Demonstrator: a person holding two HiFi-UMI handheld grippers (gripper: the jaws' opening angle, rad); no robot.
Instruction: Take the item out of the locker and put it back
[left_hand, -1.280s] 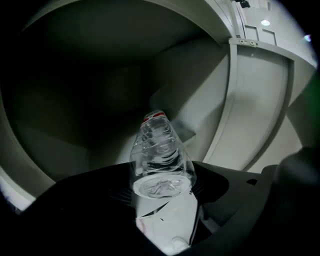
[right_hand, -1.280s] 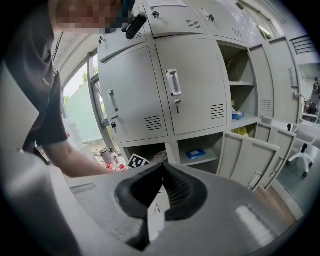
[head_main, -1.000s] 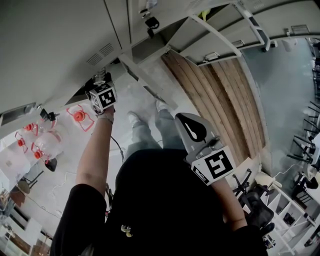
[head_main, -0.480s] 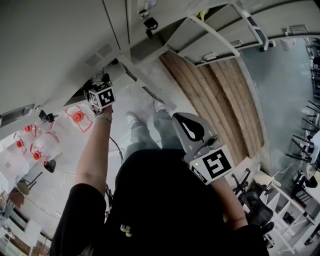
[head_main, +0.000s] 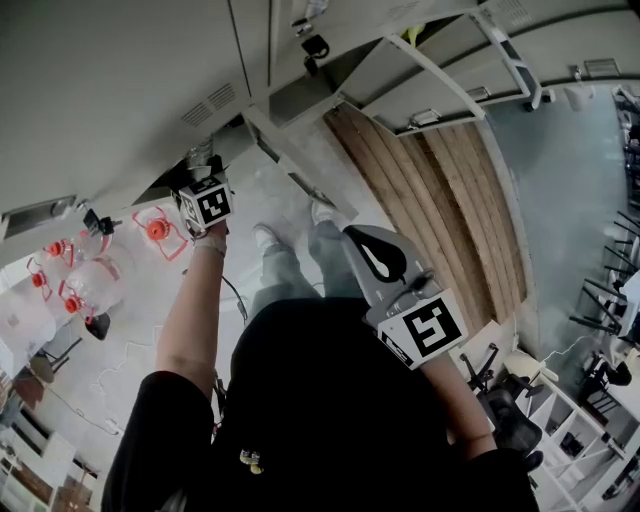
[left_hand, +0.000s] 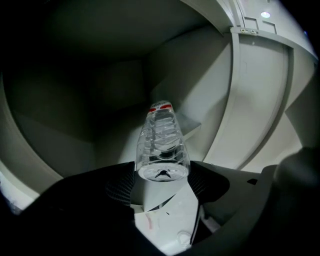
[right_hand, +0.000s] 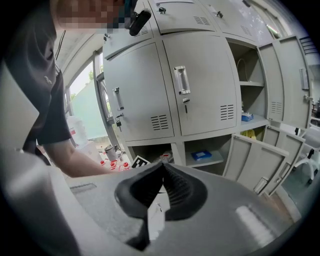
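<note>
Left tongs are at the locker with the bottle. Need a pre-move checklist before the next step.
1. Left tongs clamped on the base of the bottle: ok.
2. Red cap on the bottle: ok.
3. Bottle pointing cap-first into the locker compartment: ok.
4. Bottle's weight resting on the compartment: cannot tell.
5. Right tongs shut and empty: ok.

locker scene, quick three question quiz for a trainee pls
1. What is clamped in the left gripper?
2. True or false: the right gripper is open.
3. Where does the left gripper reach? A into a locker, B onto a chair, C down to the floor.

Key: 1 a clear bottle with a red cap; 2 false, its jaws are together with nothing between them; 3 A.
</note>
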